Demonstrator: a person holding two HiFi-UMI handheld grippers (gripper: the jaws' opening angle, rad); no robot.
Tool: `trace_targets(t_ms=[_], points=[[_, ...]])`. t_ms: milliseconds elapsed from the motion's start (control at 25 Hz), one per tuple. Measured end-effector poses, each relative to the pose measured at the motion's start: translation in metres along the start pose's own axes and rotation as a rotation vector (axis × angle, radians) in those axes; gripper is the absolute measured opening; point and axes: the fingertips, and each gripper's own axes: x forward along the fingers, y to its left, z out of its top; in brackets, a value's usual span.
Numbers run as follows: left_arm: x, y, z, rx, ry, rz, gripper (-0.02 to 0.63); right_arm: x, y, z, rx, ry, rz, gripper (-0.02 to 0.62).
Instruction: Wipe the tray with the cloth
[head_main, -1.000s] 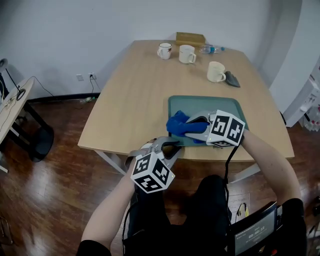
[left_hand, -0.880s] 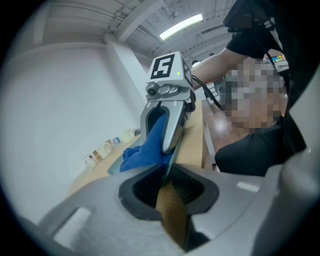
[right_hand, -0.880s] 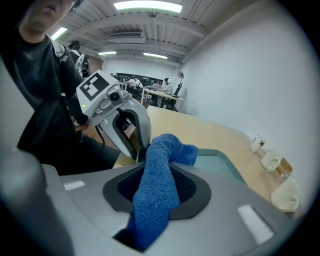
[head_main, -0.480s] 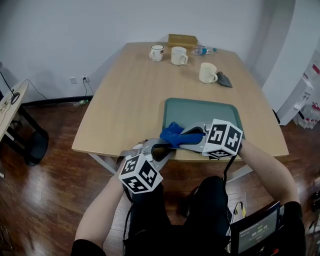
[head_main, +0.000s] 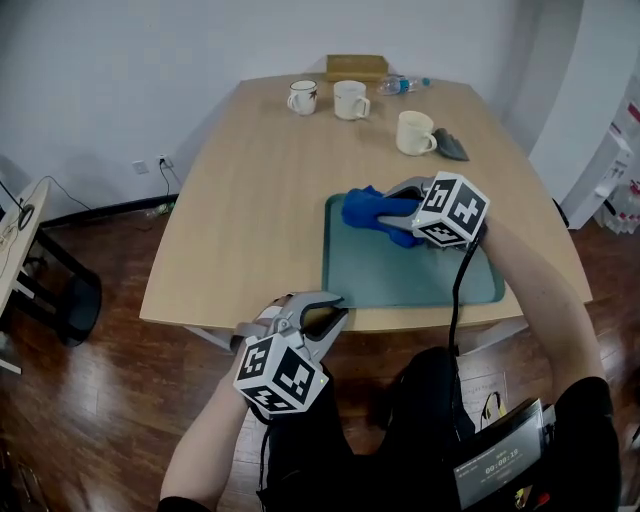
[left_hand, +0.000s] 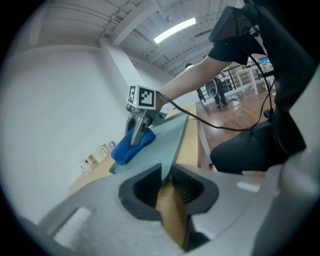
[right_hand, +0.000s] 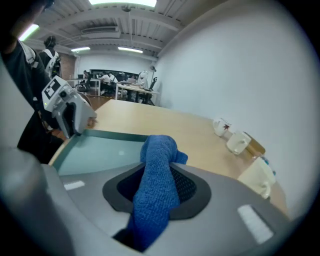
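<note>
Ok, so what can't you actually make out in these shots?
- Head view: the right tool, its cube and the blue cloth hide the tray's far right corner.
- Left gripper view: unclear whether the left tool pinches tray rim or table edge.
- Head view: bottle label too small.

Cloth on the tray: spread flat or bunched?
Bunched: the blue cloth is a thick roll pinched in the right claw, not laid flat.

This is an office meeting room. A large light-wood table (head_main: 270, 200) stands on dark plank flooring (head_main: 90, 400), beside plain white walls (head_main: 120, 70) fitted with a wall socket (head_main: 163, 161). Mugs (head_main: 350, 100) and a water bottle (head_main: 403, 84) occupy the table's far end. The right gripper view shows strip ceiling lights (right_hand: 130, 49) above an open area with desks (right_hand: 132, 90) and people (right_hand: 107, 77).
</note>
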Motion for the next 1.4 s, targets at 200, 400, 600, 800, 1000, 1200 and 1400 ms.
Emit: trace_targets(t_ms=[200, 400, 600, 800, 1000, 1200, 1400], points=[[0.001, 0.001, -0.001, 0.004, 0.003, 0.000, 0.061, 0.008, -0.031, -0.001, 0.026, 0.006, -0.064, 0.114], [0.002, 0.001, -0.004, -0.007, 0.013, -0.001, 0.061, 0.012, 0.012, 0.002, 0.000, -0.002, 0.036, 0.113], [0.004, 0.001, -0.006, -0.019, 0.028, 0.006, 0.063, -0.003, 0.066, 0.007, -0.033, -0.025, 0.164, 0.113], [0.004, 0.002, -0.007, -0.028, 0.040, 0.013, 0.064, -0.029, 0.125, 0.006, -0.076, -0.029, 0.286, 0.114], [0.004, 0.001, -0.007, -0.032, 0.051, 0.015, 0.064, -0.042, 0.153, 0.004, -0.108, -0.072, 0.324, 0.114], [0.004, 0.000, -0.006, -0.030, 0.053, 0.013, 0.064, -0.040, 0.134, 0.000, -0.116, -0.076, 0.278, 0.114], [0.003, 0.000, -0.004, -0.021, 0.043, 0.015, 0.061, -0.036, 0.083, -0.012, -0.085, -0.041, 0.172, 0.114]])
